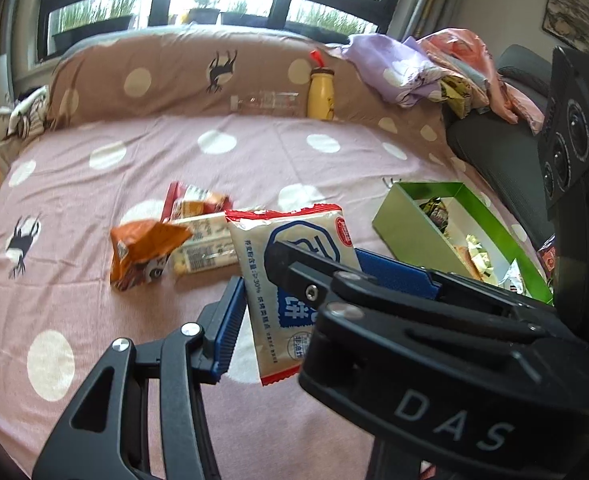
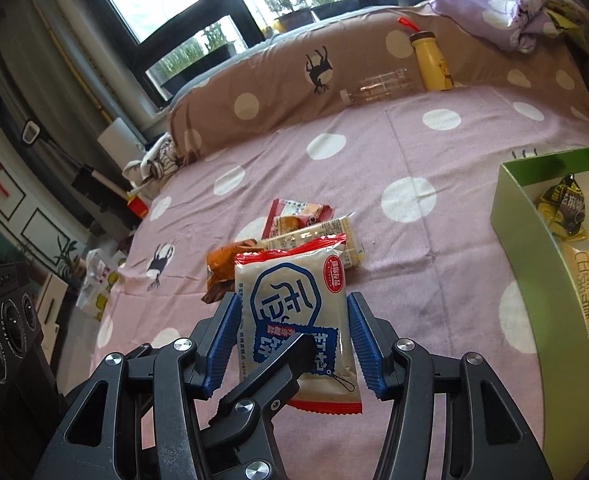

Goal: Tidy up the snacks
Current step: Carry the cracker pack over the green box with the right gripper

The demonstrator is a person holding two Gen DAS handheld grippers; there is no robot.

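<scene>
A beige cracker packet with red ends and a blue logo [image 2: 294, 312] stands between the blue pads [image 2: 222, 344] of my right gripper [image 2: 292, 340], which touch its two side edges. My left gripper [image 1: 294, 300] also has the packet [image 1: 290, 280] between its blue pads [image 1: 228, 328]; one of its black fingers crosses the packet's front. An orange packet [image 1: 142, 252], a pale bar packet [image 1: 202, 248] and a red-and-white packet [image 1: 198, 200] lie on the pink dotted bedsheet [image 1: 94, 208] behind. A green box [image 2: 534, 280] with several snacks sits to the right.
A yellow bottle [image 1: 320, 94] and a lying clear bottle [image 1: 266, 104] rest against the brown pillow [image 1: 174, 76]. Purple and pink clothes [image 1: 414, 68] pile at the back right. A black chair [image 1: 506, 136] stands beside the bed. A window is behind.
</scene>
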